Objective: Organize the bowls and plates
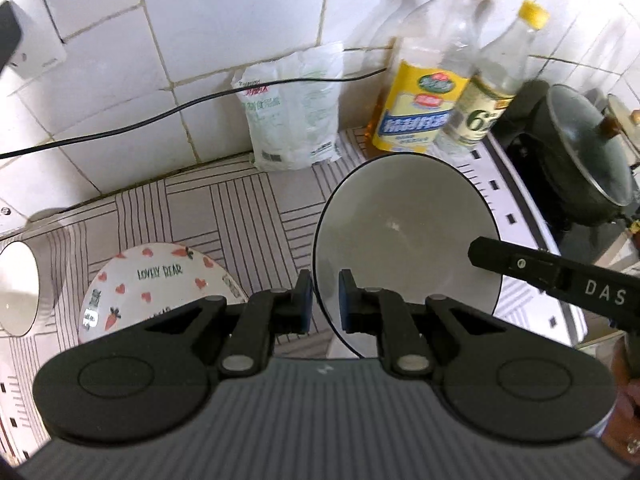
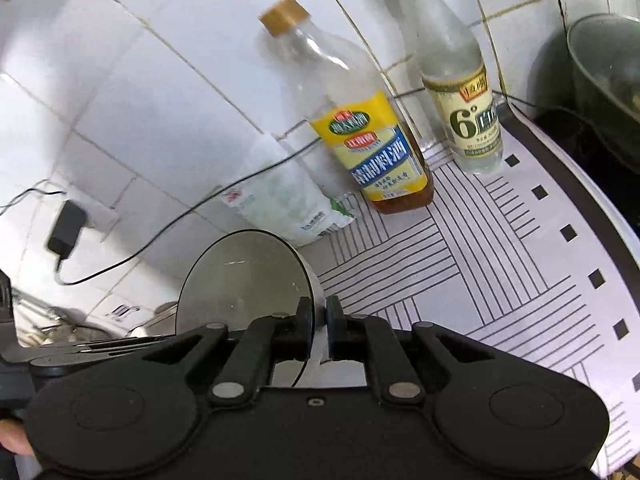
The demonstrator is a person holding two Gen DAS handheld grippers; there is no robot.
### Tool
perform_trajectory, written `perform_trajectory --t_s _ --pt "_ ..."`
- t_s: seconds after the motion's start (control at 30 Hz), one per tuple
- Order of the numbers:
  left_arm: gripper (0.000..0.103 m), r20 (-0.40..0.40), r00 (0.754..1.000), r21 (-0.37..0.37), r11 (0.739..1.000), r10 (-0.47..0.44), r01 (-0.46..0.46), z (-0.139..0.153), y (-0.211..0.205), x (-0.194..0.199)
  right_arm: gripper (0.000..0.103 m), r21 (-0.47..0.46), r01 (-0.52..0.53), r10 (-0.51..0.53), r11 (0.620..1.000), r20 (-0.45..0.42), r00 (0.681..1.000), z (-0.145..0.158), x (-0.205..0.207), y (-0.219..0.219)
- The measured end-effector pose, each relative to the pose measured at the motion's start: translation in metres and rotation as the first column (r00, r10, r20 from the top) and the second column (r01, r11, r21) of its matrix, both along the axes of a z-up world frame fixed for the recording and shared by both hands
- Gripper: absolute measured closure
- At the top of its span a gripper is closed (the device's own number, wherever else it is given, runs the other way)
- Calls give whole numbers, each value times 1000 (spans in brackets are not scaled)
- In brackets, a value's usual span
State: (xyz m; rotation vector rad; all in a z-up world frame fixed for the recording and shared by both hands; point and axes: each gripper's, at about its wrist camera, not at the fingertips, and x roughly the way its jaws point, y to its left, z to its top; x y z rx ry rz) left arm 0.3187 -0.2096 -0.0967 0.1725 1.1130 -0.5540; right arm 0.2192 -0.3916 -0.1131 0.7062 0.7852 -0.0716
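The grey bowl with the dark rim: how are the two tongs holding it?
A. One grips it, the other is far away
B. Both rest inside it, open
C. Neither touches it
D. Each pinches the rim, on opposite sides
D. The left tongs are shut on the near rim of the grey bowl, and the right tongs are shut on its rim from the other side.

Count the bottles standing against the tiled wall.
2. The gold-capped cooking wine bottle stands beside the white bag; the yellow-capped bottle stands on its other side, nearer the dark pot. Others may be hidden.
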Motion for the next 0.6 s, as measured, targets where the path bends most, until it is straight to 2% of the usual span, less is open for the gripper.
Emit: perform_trajectory --t_s 0.13,0.23,0.33,0.4,0.5,0.6 --pt "91 12 1000 2 1000 -10 10 12 2 -21 92 -13 -22 23 1000 24 999 10 -22 1" --pt "91 0 1000 9 1000 -7 7 8 4 -34 92 -44 -40 42 998 36 998 10 -37 4" --pt "91 -28 1000 28 1000 -10 11 -3 3 -46 92 -85 -68 73 994 65 995 4 -50 7" --pt "91 -43 999 51 999 -9 11 -12 2 -53 92 -65 -72 75 995 56 996 -6 -54 5" --pt "91 -76 997 93 996 10 -3 -30 2 -57 92 -89 -98 102 991 37 994 -19 -56 11" --pt "91 -124 992 101 995 36 -23 -46 6 -58 92 -87 -115 116 990 14 993 -31 -57 14"
